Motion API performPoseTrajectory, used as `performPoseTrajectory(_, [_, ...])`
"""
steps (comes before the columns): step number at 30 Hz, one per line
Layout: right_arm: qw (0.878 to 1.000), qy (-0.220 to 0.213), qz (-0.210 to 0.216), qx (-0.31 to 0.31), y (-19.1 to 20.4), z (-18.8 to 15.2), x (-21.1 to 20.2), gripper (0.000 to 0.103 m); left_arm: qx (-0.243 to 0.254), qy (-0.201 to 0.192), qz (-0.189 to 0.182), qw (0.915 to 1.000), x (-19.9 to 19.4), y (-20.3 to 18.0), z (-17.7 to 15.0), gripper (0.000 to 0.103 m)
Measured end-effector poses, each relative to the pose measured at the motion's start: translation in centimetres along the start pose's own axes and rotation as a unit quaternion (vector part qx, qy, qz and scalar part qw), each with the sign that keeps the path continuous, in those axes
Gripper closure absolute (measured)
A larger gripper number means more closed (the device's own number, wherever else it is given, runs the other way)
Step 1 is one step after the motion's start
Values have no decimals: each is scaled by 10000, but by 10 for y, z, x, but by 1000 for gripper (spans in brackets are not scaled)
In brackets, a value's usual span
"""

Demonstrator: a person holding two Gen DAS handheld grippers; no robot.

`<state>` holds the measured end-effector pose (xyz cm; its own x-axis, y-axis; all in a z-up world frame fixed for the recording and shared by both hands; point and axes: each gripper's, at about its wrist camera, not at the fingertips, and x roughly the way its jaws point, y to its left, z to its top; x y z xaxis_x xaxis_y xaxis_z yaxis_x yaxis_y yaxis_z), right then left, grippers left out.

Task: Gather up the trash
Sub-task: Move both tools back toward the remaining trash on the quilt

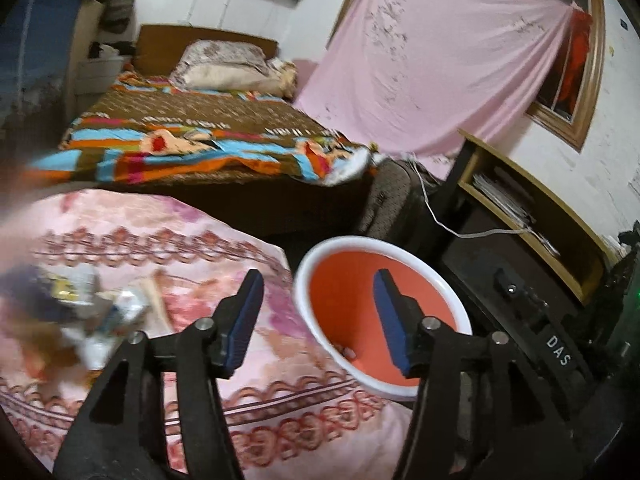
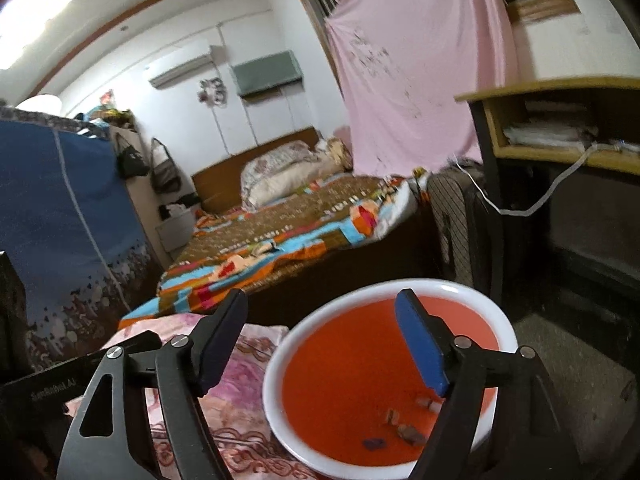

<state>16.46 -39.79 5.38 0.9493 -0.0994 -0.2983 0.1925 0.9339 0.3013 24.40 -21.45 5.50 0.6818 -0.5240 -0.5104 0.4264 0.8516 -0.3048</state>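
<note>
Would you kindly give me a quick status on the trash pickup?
Both grippers open, empty. Few scraps in basin. Litter pile waits on pink cloth. Nothing blocking.

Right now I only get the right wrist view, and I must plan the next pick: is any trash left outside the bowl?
Observer: Yes. A blurred heap of scraps lies on the pink cloth, left of the bowl in the left wrist view.
Operator: Is the left tool carrying any of it?
Observer: No. The left tool is open and empty, with one finger over the bowl.
</note>
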Motion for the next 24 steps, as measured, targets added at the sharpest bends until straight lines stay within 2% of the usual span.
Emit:
performPoseTrajectory(6, [9981, -394, 292, -381, 30, 1, -11, 20, 16, -616, 487, 9969, -42, 23, -1, 33])
performPoseTrajectory(8, [9962, -578, 426, -492, 40, 0, -17, 11, 45, -796, 653, 9947, -56, 31, -3, 29])
performPoseTrajectory(9, [9953, -647, 480, -533, 45, -1, -19, 9, 54, -883, 746, 9933, -64, 36, -4, 26])
performPoseTrajectory(11, [9924, -816, 649, -652, 58, -3, -25, 2, 21, -1076, 924, 9899, -78, 46, -7, 12])
performPoseTrajectory(14, [9879, -993, 891, -788, 72, -7, -31, 0, -20, -1451, 1213, 9819, -101, 62, -13, 11])
performPoseTrajectory(24, [9727, -1393, 1393, -1228, 115, -23, -48, 0, -165, -1986, 2014, 9590, -153, 103, -39, 11])
